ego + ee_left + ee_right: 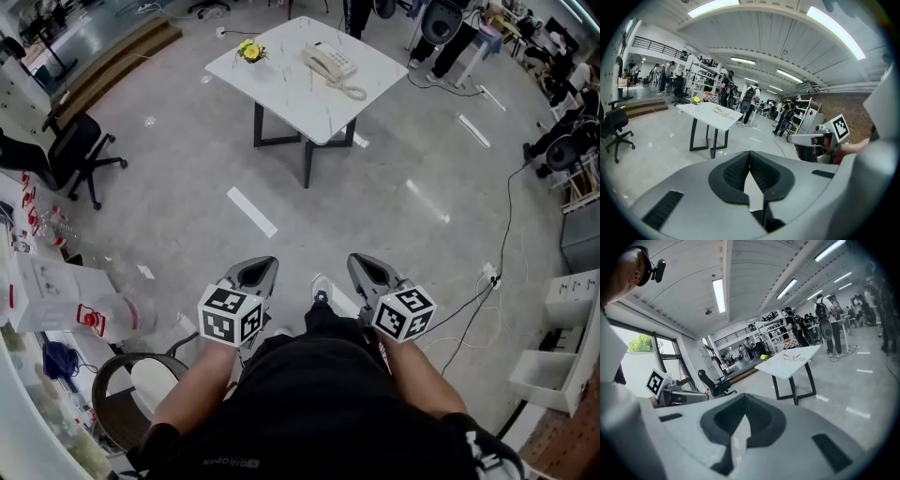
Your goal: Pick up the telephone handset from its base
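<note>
The handset [324, 56] sits on its base [337, 67] at the far side of the bench [281, 94], well ahead of both claws. The left claw [259, 272] and right claw [367, 270] are clenched on nothing. The handset seems to lie slantwise across the bench, and the right claw looks slightly nearer.

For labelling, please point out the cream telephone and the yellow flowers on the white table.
cream telephone [330, 62]: head view, middle of its body.
yellow flowers [248, 51]: head view, on the blossoms.
</note>
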### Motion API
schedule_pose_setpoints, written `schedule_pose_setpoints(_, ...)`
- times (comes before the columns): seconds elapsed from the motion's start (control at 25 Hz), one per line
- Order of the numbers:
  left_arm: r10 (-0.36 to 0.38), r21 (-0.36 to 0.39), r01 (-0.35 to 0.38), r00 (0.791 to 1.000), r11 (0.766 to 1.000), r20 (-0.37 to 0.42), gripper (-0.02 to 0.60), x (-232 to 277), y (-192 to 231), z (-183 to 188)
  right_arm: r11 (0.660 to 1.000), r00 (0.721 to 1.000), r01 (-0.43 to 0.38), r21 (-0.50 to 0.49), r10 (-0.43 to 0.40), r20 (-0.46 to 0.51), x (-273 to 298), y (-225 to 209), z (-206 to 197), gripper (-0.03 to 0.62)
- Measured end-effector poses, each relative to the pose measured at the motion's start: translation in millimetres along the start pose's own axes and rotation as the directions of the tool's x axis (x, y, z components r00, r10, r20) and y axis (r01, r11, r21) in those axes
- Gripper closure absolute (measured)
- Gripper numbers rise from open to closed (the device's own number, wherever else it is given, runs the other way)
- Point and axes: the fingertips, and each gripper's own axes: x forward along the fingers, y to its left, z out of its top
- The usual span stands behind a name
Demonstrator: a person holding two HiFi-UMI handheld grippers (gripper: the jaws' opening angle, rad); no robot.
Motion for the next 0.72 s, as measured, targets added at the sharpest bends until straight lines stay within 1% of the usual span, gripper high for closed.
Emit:
schedule_pose_setpoints(0.2,0.024,0.021,-0.024,0.999,0.999,0.026,0.580,37.6,12.5,46.7,0.999,1.000,-0.026,-0.026,0.027,0.016,28.0,-33.7,42.7,0.594)
schedule_pose_setpoints(0.32,0.033,0.035,-0.034,0.999,0.999,0.033,0.580,58.1,17.2,68.0,0.999,0.999,-0.038,-0.034,0.039,0.022,41.9,-51.8,62.2,0.594)
schedule_pose_setpoints(0.48,0.049,0.029,-0.050,0.998,0.998,0.026,0.580,82.4,22.5,84.0,0.997,0.998,-0.063,-0.043,0.063,0.009,61.0,-72.7,79.4,0.594)
schedule_pose_setpoints(0.72,0.078,0.010,-0.078,0.997,0.997,0.009,0.580,109.2,31.2,96.1,0.994,0.995,-0.095,-0.051,0.095,-0.005,81.1,-97.1,97.9,0.594)
